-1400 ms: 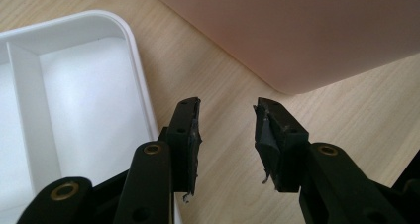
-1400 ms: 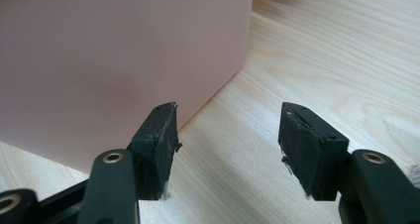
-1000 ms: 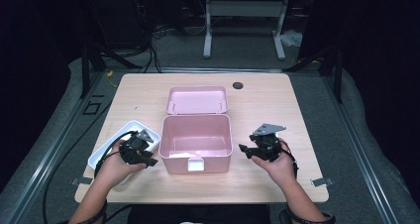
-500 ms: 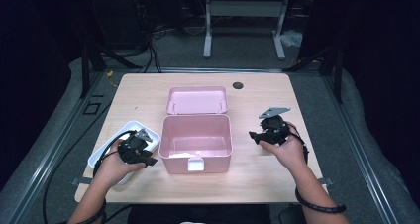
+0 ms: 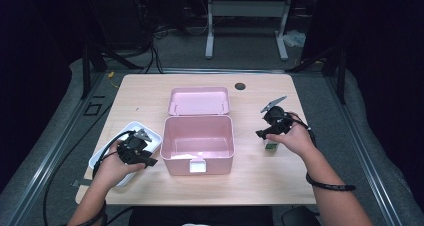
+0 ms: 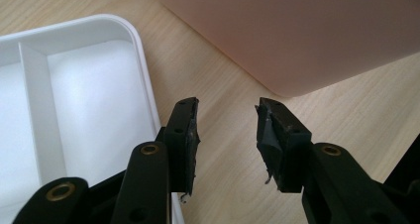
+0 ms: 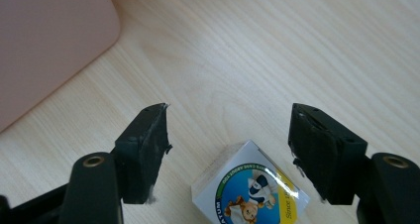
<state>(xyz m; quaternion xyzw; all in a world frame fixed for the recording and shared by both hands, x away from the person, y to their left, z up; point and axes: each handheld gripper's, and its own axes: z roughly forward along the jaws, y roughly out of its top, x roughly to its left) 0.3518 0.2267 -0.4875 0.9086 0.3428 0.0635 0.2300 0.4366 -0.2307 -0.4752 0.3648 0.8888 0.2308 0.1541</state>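
Observation:
A pink box (image 5: 199, 143) stands open at the middle of the table, its lid (image 5: 199, 101) laid back behind it. My left gripper (image 5: 146, 161) is open beside the box's left wall, over the right rim of a white divided tray (image 5: 116, 151); in the left gripper view the open gripper (image 6: 225, 135) hovers over bare wood between the tray (image 6: 74, 100) and the box (image 6: 317, 30). My right gripper (image 5: 261, 134) is open to the right of the box, just above a small carton (image 5: 271, 145). In the right gripper view the open gripper (image 7: 228, 142) has the carton (image 7: 250, 187) with a cartoon label lying between and below its jaws.
The wooden table (image 5: 150, 93) has a dark round hole (image 5: 240, 86) near its back edge. Cables trail off the table's left side (image 5: 75, 151). Dark floor and a metal stand (image 5: 245, 21) lie behind the table. A pale slip lies in the box's bottom (image 5: 182, 156).
My right gripper has moved away from me and slightly right, and now stands over the small carton. The left gripper has stayed by the tray.

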